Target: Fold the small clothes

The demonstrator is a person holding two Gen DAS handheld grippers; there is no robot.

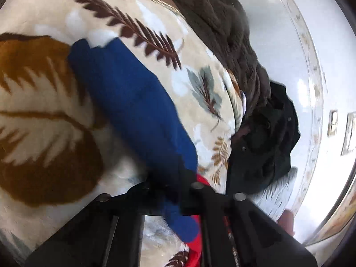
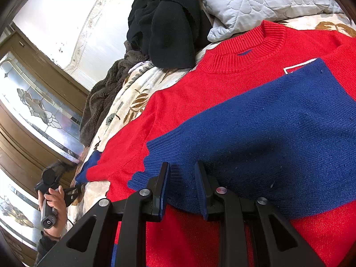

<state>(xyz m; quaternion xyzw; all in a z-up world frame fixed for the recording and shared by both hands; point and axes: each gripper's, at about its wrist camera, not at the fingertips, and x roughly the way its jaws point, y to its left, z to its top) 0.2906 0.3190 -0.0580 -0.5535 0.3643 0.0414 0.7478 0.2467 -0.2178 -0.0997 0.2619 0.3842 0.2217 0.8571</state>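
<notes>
Although one blue sleeve (image 2: 255, 133) already lies folded across the chest of the red sweater (image 2: 200, 84) spread on the bed (image 2: 124, 98), the other sleeve (image 1: 133, 102) is not yet over: the left gripper (image 1: 178, 198) is clenched on it, the right gripper (image 2: 182, 178) pinches the folded cuff.

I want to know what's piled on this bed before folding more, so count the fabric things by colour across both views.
Red and blue: 1, the knitted red sweater with blue sleeves
Black: 1, the crumpled black garment
Brown: 1, the fuzzy dark brown fleece
Pale grey: 1, the quilted pillow
Cream: 1, the leaf-print cream blanket
Total: 5
</notes>
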